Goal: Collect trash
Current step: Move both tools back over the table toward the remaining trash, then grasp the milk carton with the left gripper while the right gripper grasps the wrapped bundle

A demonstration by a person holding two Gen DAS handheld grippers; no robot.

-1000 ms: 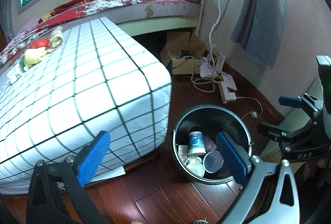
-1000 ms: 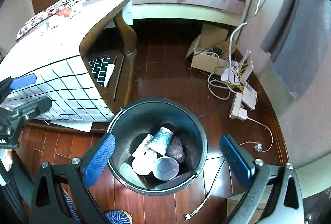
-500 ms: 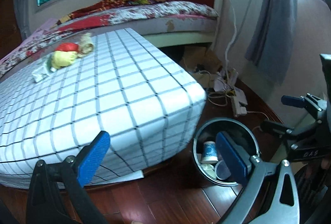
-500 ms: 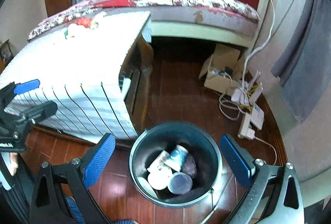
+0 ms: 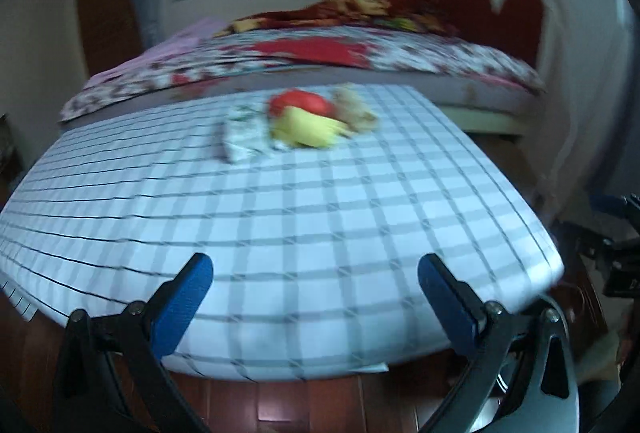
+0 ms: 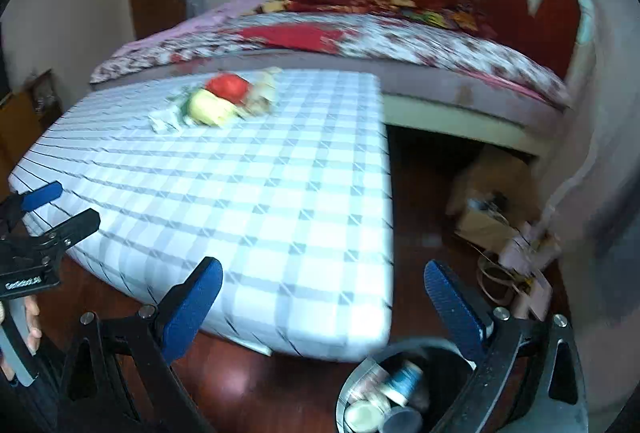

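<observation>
Both grippers are hanging spread and empty over the near edge of the checked worktop (image 5: 312, 225), the left gripper (image 5: 316, 297) low centre in its view, the right gripper (image 6: 324, 301) low centre in its own. The trash (image 5: 304, 121) is lying in a small clump upper centre of the worktop, well apart from either gripper: a red piece, a yellow piece, a crumpled white wrapper and something tan, all too blurred to name. Judging from the wide jaws, both grippers are being kept ready for a fresh pick. The bin (image 6: 400, 393) is sitting on the floor at lower right of the right view, just off the worktop's corner, with cups already inside, probably placed there so drops stay short. Only the right view is showing the bin's contents, a box and cables under the bed, and the left gripper at its left edge; the left view is showing the trash more head-on.
</observation>
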